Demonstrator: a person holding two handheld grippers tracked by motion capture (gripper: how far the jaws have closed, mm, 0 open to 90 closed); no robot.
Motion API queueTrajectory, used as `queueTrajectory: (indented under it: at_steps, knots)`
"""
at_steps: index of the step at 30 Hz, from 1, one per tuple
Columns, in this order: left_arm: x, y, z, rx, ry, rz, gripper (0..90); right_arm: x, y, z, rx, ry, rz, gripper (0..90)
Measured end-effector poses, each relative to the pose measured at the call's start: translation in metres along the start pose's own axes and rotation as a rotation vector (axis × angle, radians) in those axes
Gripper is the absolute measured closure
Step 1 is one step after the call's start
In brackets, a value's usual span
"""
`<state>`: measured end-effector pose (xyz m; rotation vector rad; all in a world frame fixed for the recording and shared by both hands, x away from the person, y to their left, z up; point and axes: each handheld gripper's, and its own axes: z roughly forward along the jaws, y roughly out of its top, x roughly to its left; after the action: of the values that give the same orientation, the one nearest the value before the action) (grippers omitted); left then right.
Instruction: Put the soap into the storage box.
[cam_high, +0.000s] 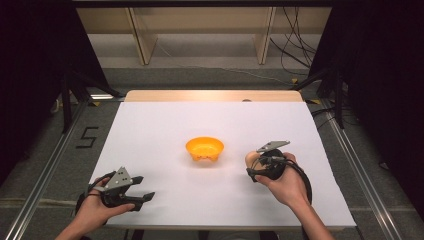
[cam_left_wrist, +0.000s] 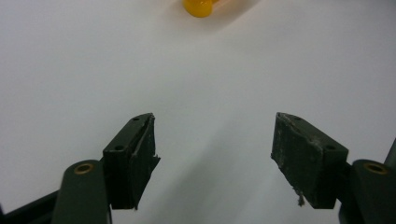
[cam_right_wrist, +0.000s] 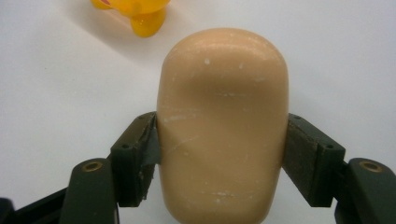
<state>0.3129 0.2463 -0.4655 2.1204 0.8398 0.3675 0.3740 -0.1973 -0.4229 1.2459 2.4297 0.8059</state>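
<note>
Right gripper (cam_right_wrist: 222, 154) clamps a smooth tan egg-shaped lump (cam_right_wrist: 223, 126) beside the orange bowl (cam_high: 204, 148); left gripper (cam_left_wrist: 215, 158) gapes empty; slick sides risk slippage.

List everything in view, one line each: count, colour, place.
bowl: 1, orange, middle of the table, upright on small feet
rounded block: 1, tan, egg-like shape, clamped between the right gripper's jaws, just right of the bowl
table: 1, white top with a wood strip along the far edge
shelf frame: 1, pale wood, on the floor beyond the table
cables: several, black, on the floor at the far right
marking: 1, black "5", on the floor left of the table
left gripper: 1, black, jaws apart with nothing between them, near left of the table
right gripper: 1, black, closed on the rounded block
hands: 2, one on each gripper, entering from the near edge
</note>
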Motion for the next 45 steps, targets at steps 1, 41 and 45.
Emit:
queueTrajectory:
  at_steps: [1,41,45]
  knots:
    - [0.0,0.0,0.0,0.0,0.0,0.0,30.2,0.0,0.0,0.0,0.0,0.0,0.0,33.7]
    - [0.0,0.0,-0.001,-0.012,0.001,-0.008,30.1,0.007,0.027,0.005,-0.049,-0.02,-0.024,33.7]
    - [0.0,0.0,-0.001,-0.012,0.001,-0.007,30.1,0.007,0.029,0.005,-0.053,-0.018,-0.034,33.7]
